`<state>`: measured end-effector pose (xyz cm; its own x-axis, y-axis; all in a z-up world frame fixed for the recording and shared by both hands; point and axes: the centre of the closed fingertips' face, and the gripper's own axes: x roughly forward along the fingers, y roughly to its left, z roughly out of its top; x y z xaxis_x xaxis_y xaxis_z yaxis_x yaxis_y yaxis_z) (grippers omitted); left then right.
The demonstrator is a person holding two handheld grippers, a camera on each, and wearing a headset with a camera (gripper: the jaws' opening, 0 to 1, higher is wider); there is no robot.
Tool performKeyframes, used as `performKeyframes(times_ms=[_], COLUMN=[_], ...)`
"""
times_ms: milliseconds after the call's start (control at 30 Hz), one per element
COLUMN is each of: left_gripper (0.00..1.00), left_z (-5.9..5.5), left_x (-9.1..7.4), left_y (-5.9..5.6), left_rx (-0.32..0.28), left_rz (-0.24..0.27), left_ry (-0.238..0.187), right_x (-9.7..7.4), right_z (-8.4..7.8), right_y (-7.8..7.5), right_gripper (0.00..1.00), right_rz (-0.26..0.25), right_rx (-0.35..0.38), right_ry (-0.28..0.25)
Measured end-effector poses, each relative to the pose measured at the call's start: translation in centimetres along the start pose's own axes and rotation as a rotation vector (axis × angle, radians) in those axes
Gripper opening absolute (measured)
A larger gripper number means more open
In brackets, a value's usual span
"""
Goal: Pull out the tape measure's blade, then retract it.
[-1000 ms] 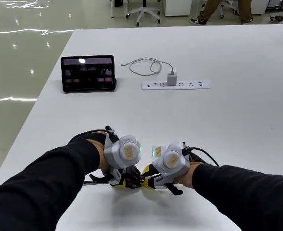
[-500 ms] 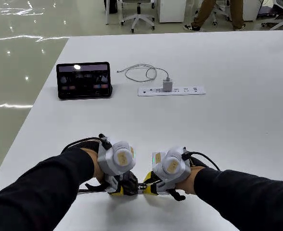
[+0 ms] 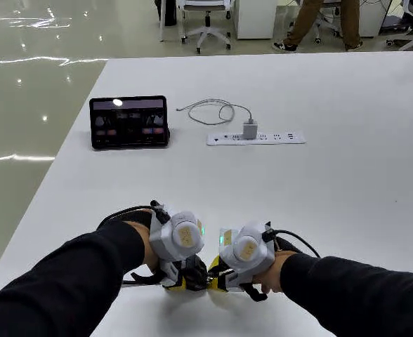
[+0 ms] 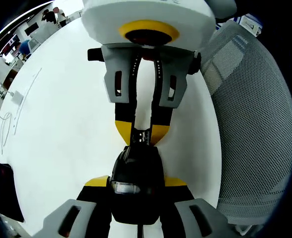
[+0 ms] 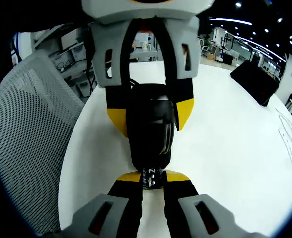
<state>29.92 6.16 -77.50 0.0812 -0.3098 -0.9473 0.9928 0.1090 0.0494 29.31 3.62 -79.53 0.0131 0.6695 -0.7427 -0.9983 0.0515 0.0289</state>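
A black tape measure [image 4: 136, 178] sits between the yellow-tipped jaws of my left gripper [image 4: 138, 181], which is shut on its case. My right gripper [image 4: 142, 131] faces it from the top of the left gripper view, pinching the blade end. In the right gripper view my right gripper [image 5: 153, 177] is shut on the blade [image 5: 152, 179], where a "2" shows. The case [image 5: 153, 129] lies just beyond it, in the left gripper [image 5: 151, 116]. In the head view the left gripper [image 3: 191, 275] and right gripper [image 3: 218, 276] almost meet low over the white table [image 3: 319, 196], near its front edge.
A dark tablet [image 3: 129, 121] stands at the far left of the table. A white power strip [image 3: 257, 137] with a charger [image 3: 250, 130] and a looped cable [image 3: 210, 111] lies behind the grippers. A grey mesh chair back [image 4: 255, 124] is close to the table's front edge.
Half a second ago a short stretch of blade showed between the grippers. They have since closed in on each other, and the gap is almost gone.
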Motion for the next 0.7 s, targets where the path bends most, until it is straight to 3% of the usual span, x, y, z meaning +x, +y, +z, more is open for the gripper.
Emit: performKeyframes(times_ms=[33, 167, 400, 700], left_gripper=[0.33, 0.33, 0.33, 0.33], left_z=[0.0, 0.1, 0.1, 0.1], left_x=[0.0, 0.0, 0.0, 0.0], left_y=[0.0, 0.1, 0.1, 0.1], left_rx=[-0.005, -0.019, -0.034, -0.053], left_rz=[0.001, 0.007, 0.015, 0.018], left_ry=[-0.004, -0.025, -0.025, -0.04], right_x=[-0.1, -0.3, -0.7, -1.6], right_z=[-0.1, -0.2, -0.6, -1.7], right_y=[0.0, 0.0, -0.1, -0.4], right_gripper=[0.1, 0.09, 0.09, 0.09], right_rz=[0.0, 0.006, 0.001, -0.01], right_rx=[0.025, -0.007, -0.033, -0.011], right_ry=[-0.002, 0.013, 0.02, 0.037])
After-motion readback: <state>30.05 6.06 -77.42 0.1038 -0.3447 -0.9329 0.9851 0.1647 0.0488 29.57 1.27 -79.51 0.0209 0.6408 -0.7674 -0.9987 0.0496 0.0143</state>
